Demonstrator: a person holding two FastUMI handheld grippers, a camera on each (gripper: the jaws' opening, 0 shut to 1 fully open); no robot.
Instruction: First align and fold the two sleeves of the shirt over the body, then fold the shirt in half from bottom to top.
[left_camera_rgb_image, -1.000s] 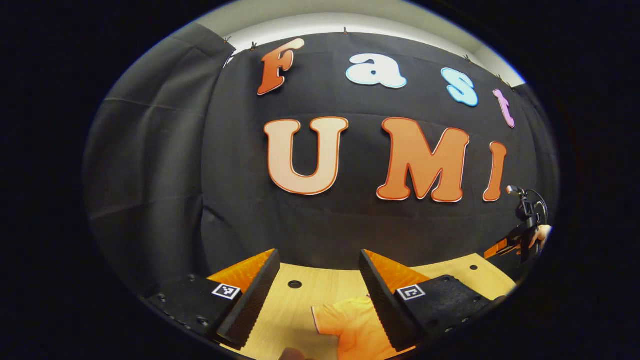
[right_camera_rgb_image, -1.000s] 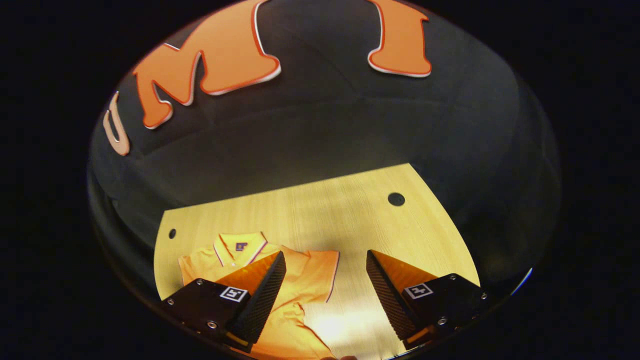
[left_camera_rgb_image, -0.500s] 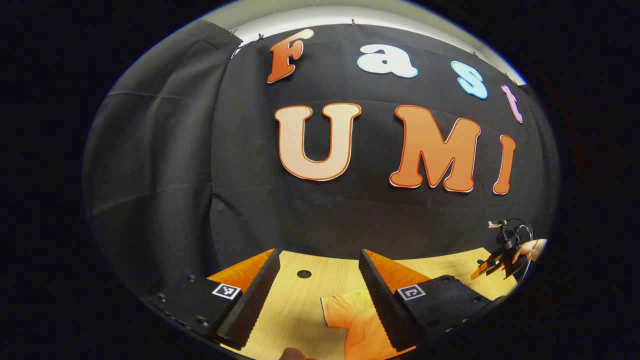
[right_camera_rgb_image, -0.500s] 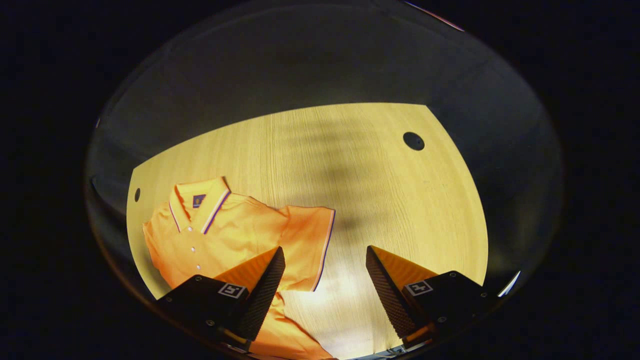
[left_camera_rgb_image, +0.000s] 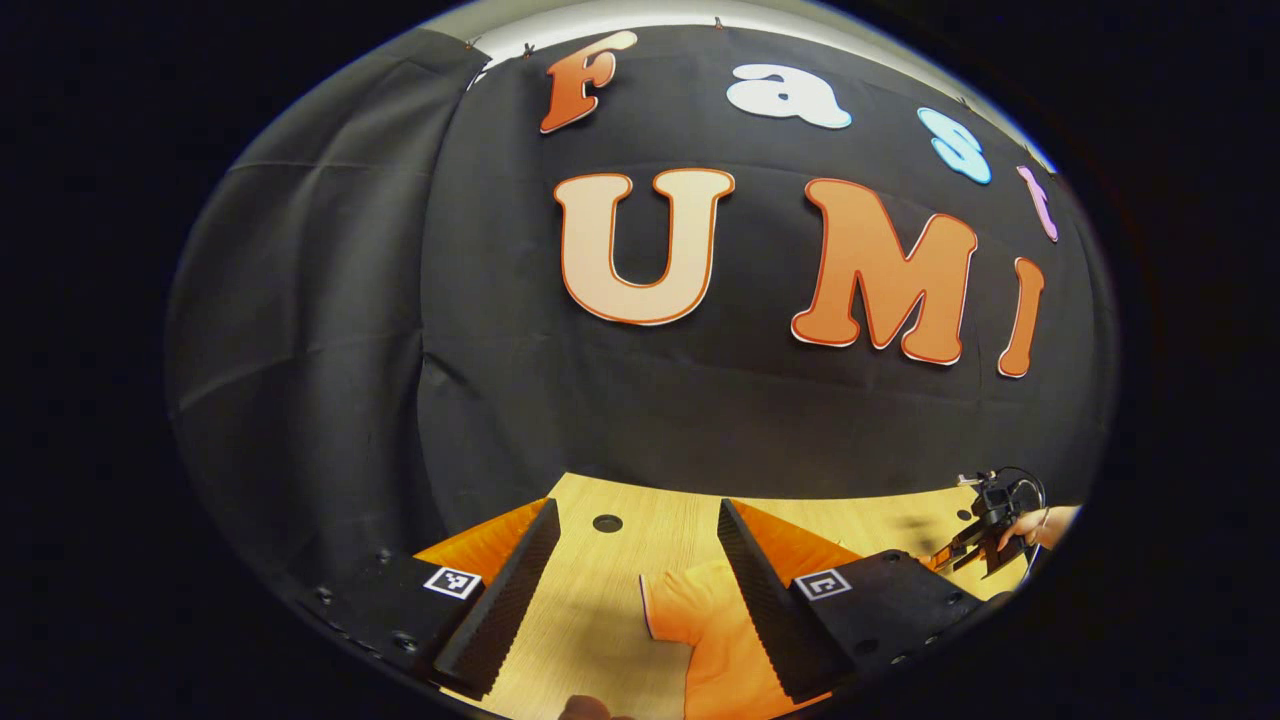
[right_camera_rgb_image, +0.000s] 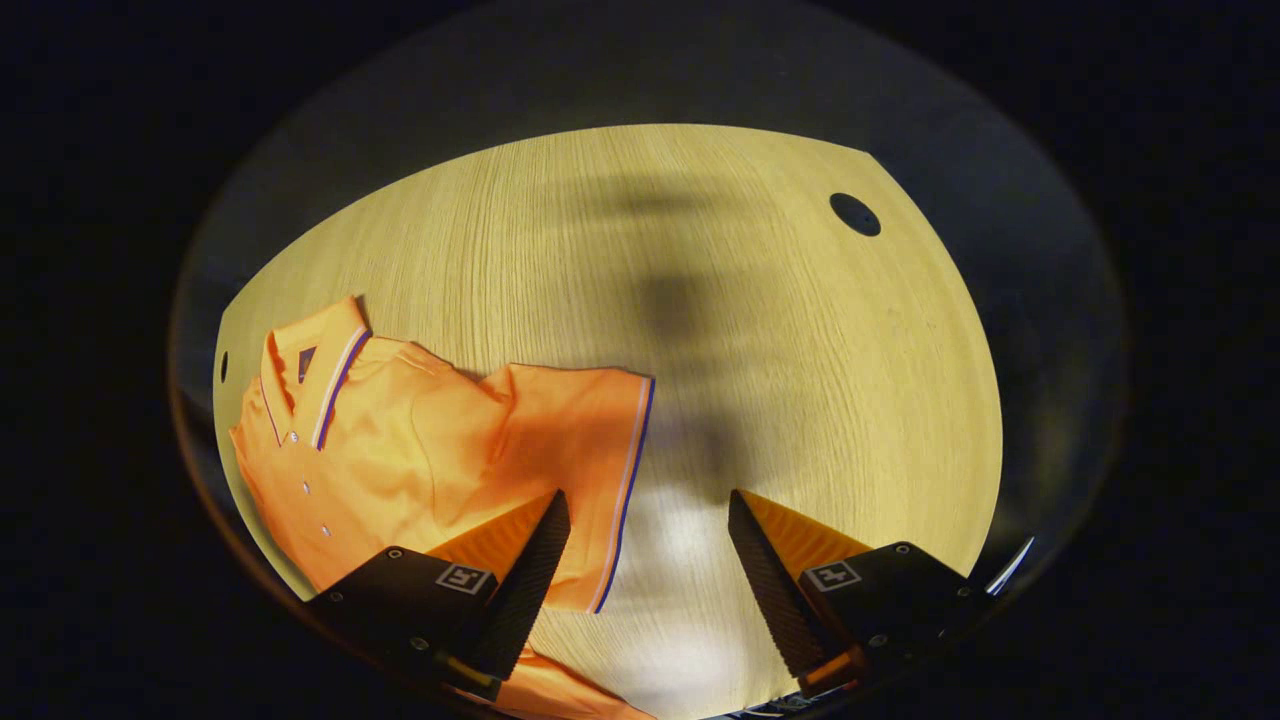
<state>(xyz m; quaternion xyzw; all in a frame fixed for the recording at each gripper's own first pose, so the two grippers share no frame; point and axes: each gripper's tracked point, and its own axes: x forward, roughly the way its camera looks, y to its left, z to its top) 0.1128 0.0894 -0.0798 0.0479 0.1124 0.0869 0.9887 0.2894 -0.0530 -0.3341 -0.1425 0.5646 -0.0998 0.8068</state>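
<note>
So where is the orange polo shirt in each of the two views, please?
Left gripper view: a sleeve of the orange polo shirt lies at the bottom centre, beside this gripper's right-hand finger.
Right gripper view: the shirt lies at lower left, collar toward the left edge, one sleeve spread toward the middle.
Shared landmark: the wooden table with round holes.

Overhead glare, soft shadows on table (right_camera_rgb_image: 800, 330).

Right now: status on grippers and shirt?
Left gripper open, right gripper open, both empty. Orange polo shirt flat on wooden table, sleeves unfolded. Nothing in the way.
</note>
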